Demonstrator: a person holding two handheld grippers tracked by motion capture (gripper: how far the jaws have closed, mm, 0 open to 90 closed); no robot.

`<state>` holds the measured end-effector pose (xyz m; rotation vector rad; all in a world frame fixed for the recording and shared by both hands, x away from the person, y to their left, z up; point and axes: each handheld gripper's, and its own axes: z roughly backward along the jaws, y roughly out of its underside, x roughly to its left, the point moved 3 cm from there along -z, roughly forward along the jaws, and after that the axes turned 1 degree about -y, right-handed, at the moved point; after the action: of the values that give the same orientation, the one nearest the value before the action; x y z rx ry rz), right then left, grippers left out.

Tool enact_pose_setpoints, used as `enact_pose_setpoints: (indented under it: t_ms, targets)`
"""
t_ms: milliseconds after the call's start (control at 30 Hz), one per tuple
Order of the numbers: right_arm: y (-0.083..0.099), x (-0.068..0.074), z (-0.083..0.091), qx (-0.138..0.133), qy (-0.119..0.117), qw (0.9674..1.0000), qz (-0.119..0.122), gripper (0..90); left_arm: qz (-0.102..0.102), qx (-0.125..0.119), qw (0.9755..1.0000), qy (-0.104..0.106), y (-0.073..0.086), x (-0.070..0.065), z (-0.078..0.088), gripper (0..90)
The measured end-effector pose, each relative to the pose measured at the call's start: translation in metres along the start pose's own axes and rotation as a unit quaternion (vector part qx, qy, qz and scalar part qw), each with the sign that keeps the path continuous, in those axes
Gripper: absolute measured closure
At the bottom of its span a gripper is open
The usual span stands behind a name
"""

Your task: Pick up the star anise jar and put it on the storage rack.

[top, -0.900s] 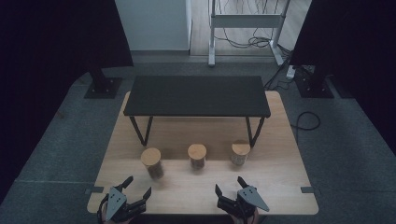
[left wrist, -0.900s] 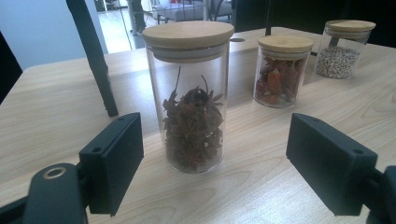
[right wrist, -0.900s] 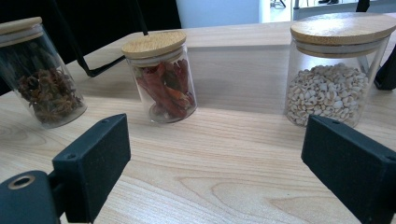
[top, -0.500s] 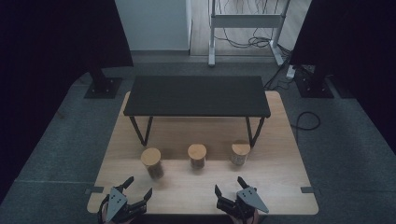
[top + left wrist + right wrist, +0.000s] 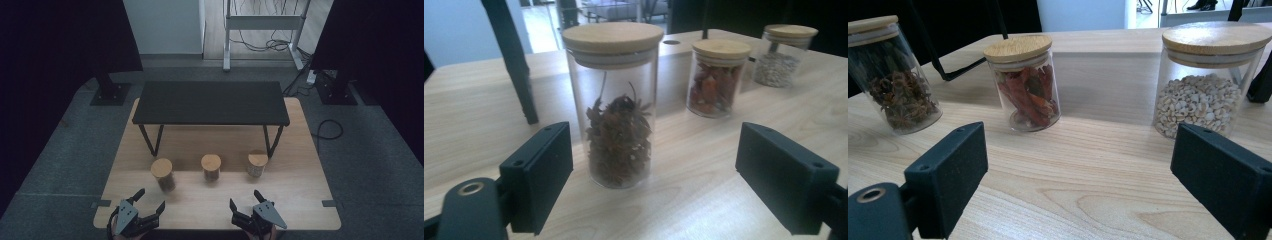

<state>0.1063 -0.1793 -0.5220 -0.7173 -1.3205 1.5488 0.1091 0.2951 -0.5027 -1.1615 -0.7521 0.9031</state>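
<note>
- High view: a light wooden bench (image 5: 300,150) carries a low black metal shelf stand (image 5: 210,102) toward 12 o'clock, and in front of it a row of three clear glass jars with round bamboo lids. The left gripper (image 5: 148,202) sits at 7 o'clock on the bench's near edge and the right gripper (image 5: 246,198) at 5 o'clock, both with jaws apart and nothing between them. From here the jars' contents are hard to tell.
- Left gripper view: its jaws stand wide apart, clamped on nothing. Straight ahead at 12 o'clock, near but untouched, stands the tall jar of dark star anise (image 5: 616,105), upright. Farther off toward 1 o'clock is the short jar of dried red chillies (image 5: 716,77), and at 2 o'clock the jar of pale grains (image 5: 785,55). A black leg of the stand rises at 11 o'clock.
- Right gripper view: its jaws are likewise spread and hold nothing. The chilli jar (image 5: 1024,82) stands at 11 o'clock, the grain jar (image 5: 1205,80) at 1 o'clock, the star anise jar (image 5: 890,75) at 10 o'clock. The grains read clearly here as small whitish kernels.
</note>
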Motion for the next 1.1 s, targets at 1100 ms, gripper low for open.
enact_pose_setpoints:
  t_ms: [1100]
  targets:
    - [0.001, 0.005, -0.001, 0.007, -0.002, 1.0, 0.006, 7.5, 0.028, 0.012, 0.9992, -0.027, -0.019, 0.005, -0.065, 8.6]
